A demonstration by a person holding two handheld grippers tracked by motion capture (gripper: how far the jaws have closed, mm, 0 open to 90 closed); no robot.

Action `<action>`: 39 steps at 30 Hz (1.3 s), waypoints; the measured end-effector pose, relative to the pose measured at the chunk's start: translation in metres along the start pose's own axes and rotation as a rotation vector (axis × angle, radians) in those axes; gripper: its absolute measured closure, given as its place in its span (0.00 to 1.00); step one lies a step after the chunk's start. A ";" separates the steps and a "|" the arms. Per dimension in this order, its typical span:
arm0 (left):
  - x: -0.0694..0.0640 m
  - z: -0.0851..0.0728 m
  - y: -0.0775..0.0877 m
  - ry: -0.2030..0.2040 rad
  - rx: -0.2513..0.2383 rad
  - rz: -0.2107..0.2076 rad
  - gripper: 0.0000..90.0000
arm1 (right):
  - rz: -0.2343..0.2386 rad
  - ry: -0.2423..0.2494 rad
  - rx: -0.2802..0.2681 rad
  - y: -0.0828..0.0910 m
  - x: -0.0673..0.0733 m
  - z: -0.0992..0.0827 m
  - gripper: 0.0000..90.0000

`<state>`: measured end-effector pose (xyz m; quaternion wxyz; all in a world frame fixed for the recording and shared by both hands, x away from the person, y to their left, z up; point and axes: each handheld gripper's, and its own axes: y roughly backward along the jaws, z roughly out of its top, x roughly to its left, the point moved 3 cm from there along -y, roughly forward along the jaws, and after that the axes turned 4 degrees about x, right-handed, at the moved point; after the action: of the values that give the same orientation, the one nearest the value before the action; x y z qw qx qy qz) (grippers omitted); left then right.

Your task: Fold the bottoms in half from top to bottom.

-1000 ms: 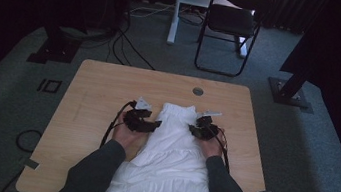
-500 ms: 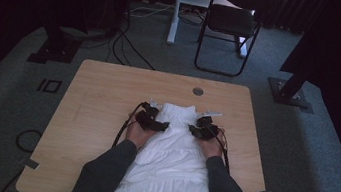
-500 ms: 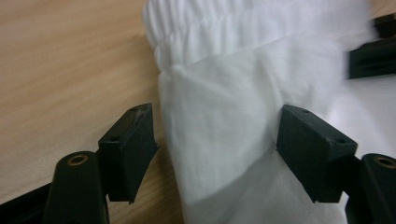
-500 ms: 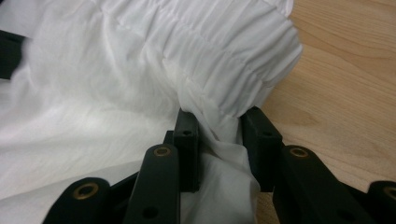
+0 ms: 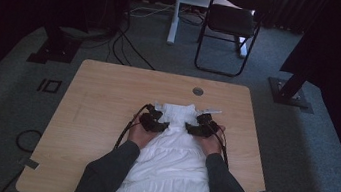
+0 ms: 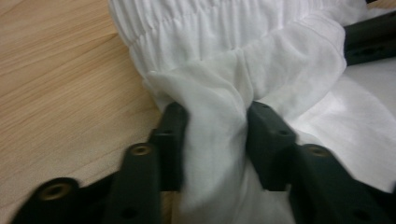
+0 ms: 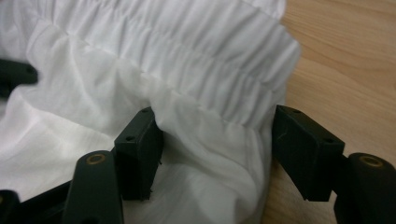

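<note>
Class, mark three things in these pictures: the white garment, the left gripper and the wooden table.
white garment (image 6: 243, 32), left gripper view, on its gathered elastic band.
left gripper (image 6: 217, 135), left gripper view, midway between its black jaws, which pinch a fold.
wooden table (image 5: 108, 92), high view, on bare wood left of the cloth.

I see a white garment lying flat along the middle of the worktop, its gathered elastic waistband at the far end, bunched and ruffled, with a fold of thin cloth pinched up just below it.
</note>
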<state>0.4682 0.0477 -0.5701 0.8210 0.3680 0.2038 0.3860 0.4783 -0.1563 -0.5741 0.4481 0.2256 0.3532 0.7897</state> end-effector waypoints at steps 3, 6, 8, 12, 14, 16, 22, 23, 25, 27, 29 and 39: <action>0.001 0.000 0.000 0.038 0.004 -0.034 0.89 | 0.015 0.021 0.012 0.001 0.004 0.002 0.59; 0.002 0.000 0.000 0.047 0.006 -0.048 0.93 | 0.049 0.031 0.029 0.002 0.007 0.004 0.82; 0.005 0.001 0.001 0.058 0.014 -0.064 0.94 | 0.063 0.036 0.047 0.002 0.009 0.006 0.87; 0.011 0.013 0.013 0.023 -0.006 -0.053 0.95 | 0.061 0.083 0.035 0.005 0.006 0.014 0.89; 0.015 0.026 0.028 0.025 -0.063 -0.049 0.96 | 0.078 0.073 -0.007 0.015 0.003 0.023 0.89; 0.018 0.044 0.046 0.011 -0.121 -0.037 0.96 | 0.113 0.061 -0.076 0.030 -0.001 0.037 0.89; 0.019 0.098 0.107 -0.074 -0.267 0.034 0.96 | 0.145 0.065 -0.240 0.087 -0.005 0.088 0.89; 0.020 0.107 0.116 -0.087 -0.285 0.050 0.96 | 0.138 0.075 -0.267 0.097 -0.005 0.097 0.89; 0.022 0.123 0.133 -0.094 -0.326 0.065 0.96 | 0.119 0.095 -0.321 0.117 -0.003 0.115 0.89; 0.024 0.136 0.147 -0.096 -0.358 0.072 0.96 | 0.115 0.112 -0.352 0.132 -0.001 0.132 0.89; 0.027 0.144 0.157 -0.106 -0.372 0.084 0.96 | 0.106 0.124 -0.369 0.143 0.000 0.144 0.89; 0.029 0.139 0.161 -0.117 -0.348 0.058 0.95 | 0.099 0.154 -0.347 0.148 0.007 0.147 0.89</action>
<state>0.4941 0.0774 -0.3593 0.8713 0.2480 0.0751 0.4167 0.4921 -0.1497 -0.3660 0.4123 0.1010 0.2335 0.8748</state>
